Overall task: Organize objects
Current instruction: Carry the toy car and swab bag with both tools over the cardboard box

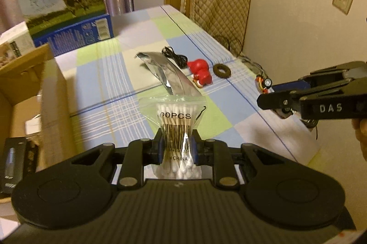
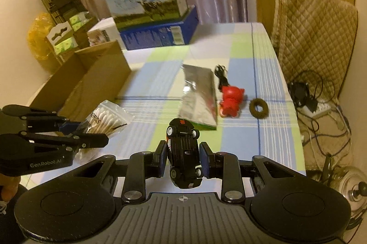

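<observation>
Now, from your left wrist, your left gripper [image 1: 177, 143] is clamped across the middle of the cotton swab bag [image 1: 175, 127], held above the near part of the table [image 1: 110, 74]; it's light, soft and slippery, so keep that mid-bag pinch. From your right wrist, your right gripper [image 2: 182, 158] is clamped on the toy car [image 2: 183, 152], rigid and light, underside up, above the table's near edge.

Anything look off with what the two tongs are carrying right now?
The toy car in the right tongs is gripped belly-up, chassis and wheels showing. The cotton swab bag in the left tongs is pinched at its middle, so it bulges above and below. Nothing spilled.
</observation>
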{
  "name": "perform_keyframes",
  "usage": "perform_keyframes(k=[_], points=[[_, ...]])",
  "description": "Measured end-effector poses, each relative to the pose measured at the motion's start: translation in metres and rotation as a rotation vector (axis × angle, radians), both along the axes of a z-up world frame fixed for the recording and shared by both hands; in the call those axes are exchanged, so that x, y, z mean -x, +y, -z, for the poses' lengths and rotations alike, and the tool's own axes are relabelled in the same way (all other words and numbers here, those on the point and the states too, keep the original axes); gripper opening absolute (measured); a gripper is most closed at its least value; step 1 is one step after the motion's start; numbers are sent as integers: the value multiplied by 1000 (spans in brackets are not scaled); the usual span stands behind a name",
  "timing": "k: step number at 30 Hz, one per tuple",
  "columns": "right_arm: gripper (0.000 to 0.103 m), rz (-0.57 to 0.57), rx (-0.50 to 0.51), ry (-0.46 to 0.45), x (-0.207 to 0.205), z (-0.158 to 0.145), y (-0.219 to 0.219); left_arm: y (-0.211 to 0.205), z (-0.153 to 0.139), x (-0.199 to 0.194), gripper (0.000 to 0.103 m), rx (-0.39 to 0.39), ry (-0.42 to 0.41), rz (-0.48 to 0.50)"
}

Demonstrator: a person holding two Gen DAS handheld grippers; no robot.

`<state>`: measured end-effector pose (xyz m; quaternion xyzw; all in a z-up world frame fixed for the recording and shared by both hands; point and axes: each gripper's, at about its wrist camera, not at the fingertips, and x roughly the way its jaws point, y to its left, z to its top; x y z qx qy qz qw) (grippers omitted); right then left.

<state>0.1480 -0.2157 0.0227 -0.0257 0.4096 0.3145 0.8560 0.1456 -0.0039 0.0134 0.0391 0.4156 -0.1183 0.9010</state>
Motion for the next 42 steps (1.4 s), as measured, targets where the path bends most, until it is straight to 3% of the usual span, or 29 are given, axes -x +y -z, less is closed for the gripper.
perform_keyframes(k=[16,27,42], points=[[27,-104,-39,-49,65,-40,85,83,-58,65,19,-17,-84,-111],[27,-224,-37,-48,87,-40,157,159,-71,93,19,-30,-97,-224],[27,-309,-20,-49,79,-40,231,234,-69,84,19,-36,-71,-316]])
